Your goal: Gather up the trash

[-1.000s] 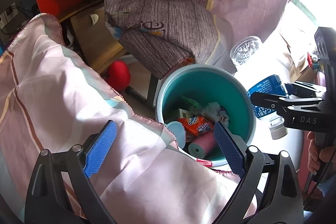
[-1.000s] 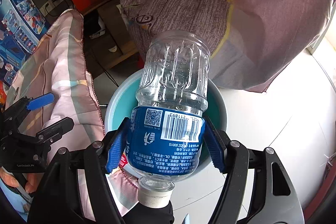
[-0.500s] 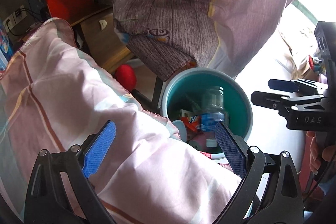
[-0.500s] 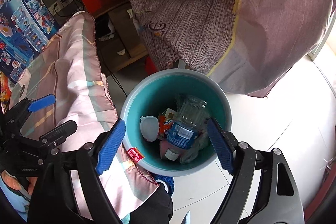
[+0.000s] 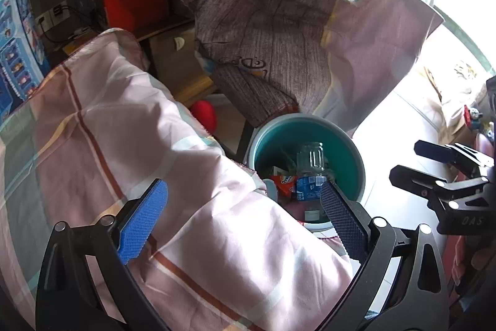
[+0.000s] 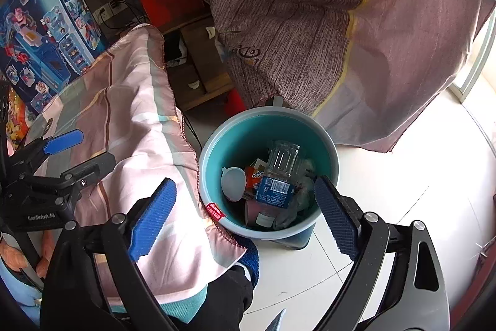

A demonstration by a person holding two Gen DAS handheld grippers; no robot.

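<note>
A teal trash bin (image 6: 245, 126) stands on the white tiled floor; it also shows in the left wrist view (image 5: 347, 151). Inside lies a clear plastic bottle with a blue label (image 6: 277, 176), cap toward me, on top of an orange snack wrapper (image 6: 252, 174), a white lid (image 6: 232, 183) and crumpled paper. The bottle also shows in the left wrist view (image 5: 308, 172). My right gripper (image 6: 245, 214) is open and empty above the bin's near rim. My left gripper (image 5: 243, 221) is open and empty over the pink striped cloth (image 5: 124, 145), left of the bin.
A brown and pink cloth (image 6: 325, 30) hangs behind the bin. The pink striped cloth (image 6: 136, 120) drapes over the bin's left edge. A wooden cabinet (image 6: 198, 64), a red ball (image 5: 203, 115) and a blue toy box (image 6: 46, 42) sit behind.
My right gripper opened and let go of the bottle, which dropped into the bin. Both grippers have since pulled back and up from the bin.
</note>
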